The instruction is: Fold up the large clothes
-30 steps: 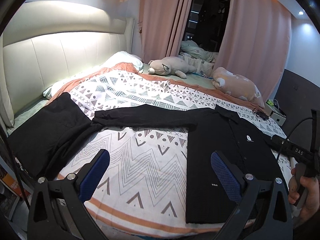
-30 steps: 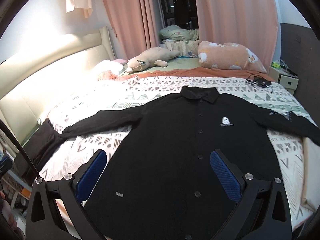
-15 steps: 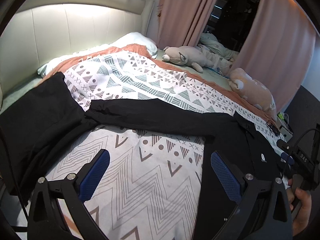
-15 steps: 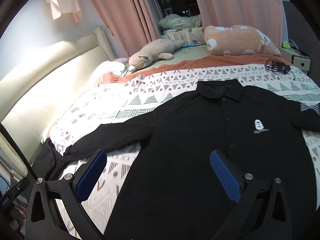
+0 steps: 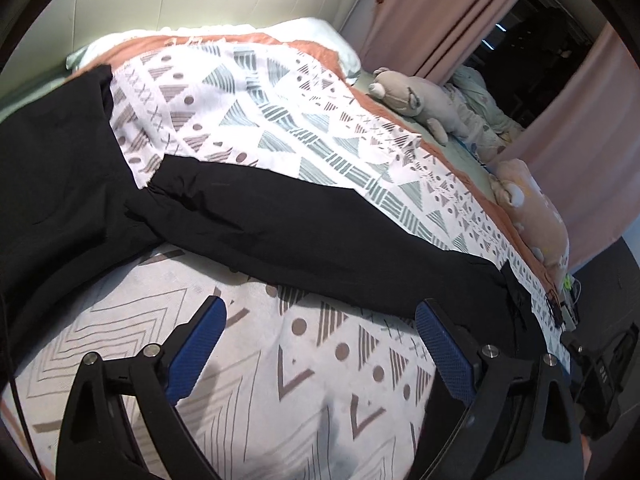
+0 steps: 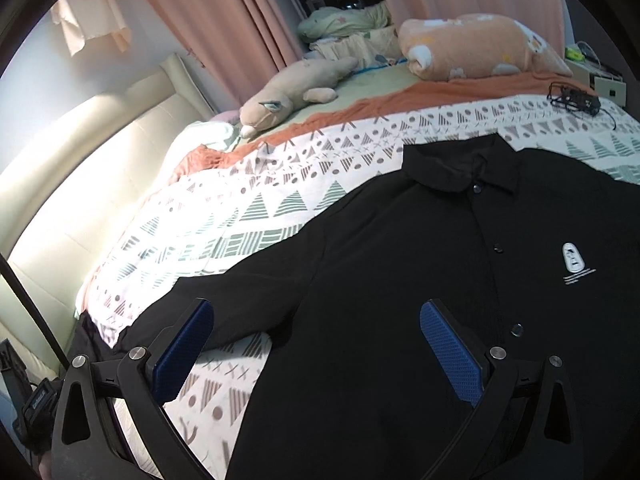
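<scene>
I've swung both grippers leftward and lower: my left gripper [image 5: 320,344], jaws easing inward on nothing, now hangs just short of the black shirt's [image 6: 420,280] outstretched sleeve [image 5: 320,232]. A dark garment [image 5: 52,168] overlaps its cuff. My right gripper [image 6: 316,348] gapes empty above the sleeve's shoulder end.

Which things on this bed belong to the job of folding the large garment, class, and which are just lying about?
Belongs to the job:
- black shirt
- its long sleeve
- left gripper, jaws closing, nothing between them
- right gripper, open

Just lying about:
- grey plush toy
- pink plush pillow
- second dark garment
- cables
</scene>
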